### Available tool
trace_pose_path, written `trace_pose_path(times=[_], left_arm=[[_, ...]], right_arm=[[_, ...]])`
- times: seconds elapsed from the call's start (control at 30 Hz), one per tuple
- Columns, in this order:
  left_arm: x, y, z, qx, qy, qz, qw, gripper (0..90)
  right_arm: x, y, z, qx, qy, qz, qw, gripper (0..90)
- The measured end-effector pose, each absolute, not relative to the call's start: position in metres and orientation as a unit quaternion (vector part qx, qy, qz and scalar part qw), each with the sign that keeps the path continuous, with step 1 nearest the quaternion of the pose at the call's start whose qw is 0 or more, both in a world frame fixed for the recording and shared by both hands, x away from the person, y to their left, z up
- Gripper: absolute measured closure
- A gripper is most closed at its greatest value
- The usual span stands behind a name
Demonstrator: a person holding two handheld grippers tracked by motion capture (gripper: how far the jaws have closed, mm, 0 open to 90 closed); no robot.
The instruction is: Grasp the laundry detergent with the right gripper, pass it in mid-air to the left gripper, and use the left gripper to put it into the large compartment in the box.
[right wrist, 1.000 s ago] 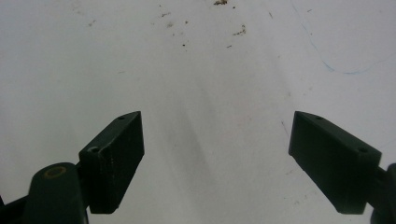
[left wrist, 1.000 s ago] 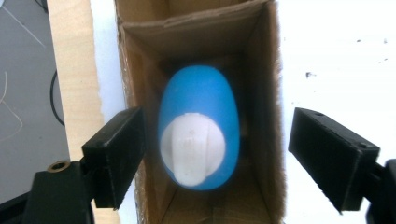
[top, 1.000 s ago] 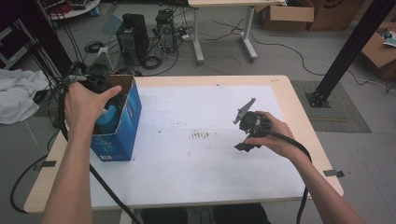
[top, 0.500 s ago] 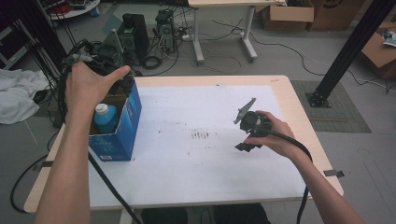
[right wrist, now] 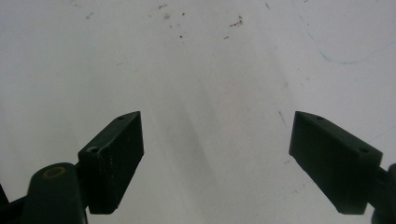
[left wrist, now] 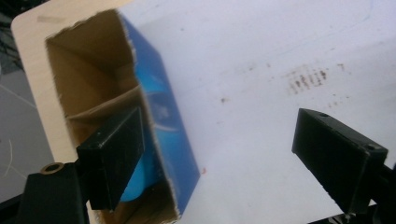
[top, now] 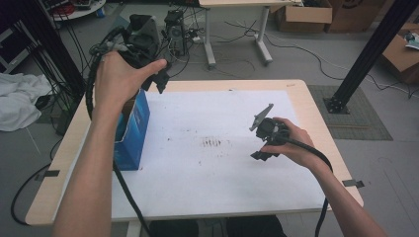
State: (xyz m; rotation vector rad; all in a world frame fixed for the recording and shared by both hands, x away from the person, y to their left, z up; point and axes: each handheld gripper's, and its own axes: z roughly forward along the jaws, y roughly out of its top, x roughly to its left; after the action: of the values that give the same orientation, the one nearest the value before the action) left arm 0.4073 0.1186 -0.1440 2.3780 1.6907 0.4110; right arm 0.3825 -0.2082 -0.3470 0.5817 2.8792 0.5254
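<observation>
White-covered table point(top: 207, 163) bears an open blue box point(left wrist: 163, 135) holding a blue bottle point(left wrist: 133, 184); both tools gape wide.

- The white sheet point(top: 212, 163) covering the middle of the table point(top: 326, 123) lies flat and bare apart from a few dark smudges; a gripper could sweep across it from near edge to far edge unhindered.
- The blue box point(top: 131, 133) stands upright near the table's left edge and blocks passage along that side; its top is open.
- Inside the box, a cardboard divider point(left wrist: 100, 108) splits the space, and a blue object point(left wrist: 133, 184) takes up part of the nearer compartment.
- The left gripper point(top: 155, 79) hangs above the box's far end, jaws wide apart.
- The right gripper point(top: 262, 148) occupies the sheet's right part, jaws wide apart over bare sheet.
</observation>
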Motion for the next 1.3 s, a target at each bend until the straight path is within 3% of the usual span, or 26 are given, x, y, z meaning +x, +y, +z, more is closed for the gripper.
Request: trace_pose_path(times=[0.47, 1.3], left_arm=[[0.415, 0.07, -0.184, 0.83, 0.539, 0.108, 0.09, 17.5], [0.42, 0.049, -0.292, 0.844, 0.531, 0.038, 0.067, 17.6]], right_arm=[[0.382, -0.211, -0.342, 0.198, 0.961, 0.173, 0.083, 17.7], [0.383, -0.211, -0.339, 0.203, 0.96, 0.174, 0.086, 17.7]])
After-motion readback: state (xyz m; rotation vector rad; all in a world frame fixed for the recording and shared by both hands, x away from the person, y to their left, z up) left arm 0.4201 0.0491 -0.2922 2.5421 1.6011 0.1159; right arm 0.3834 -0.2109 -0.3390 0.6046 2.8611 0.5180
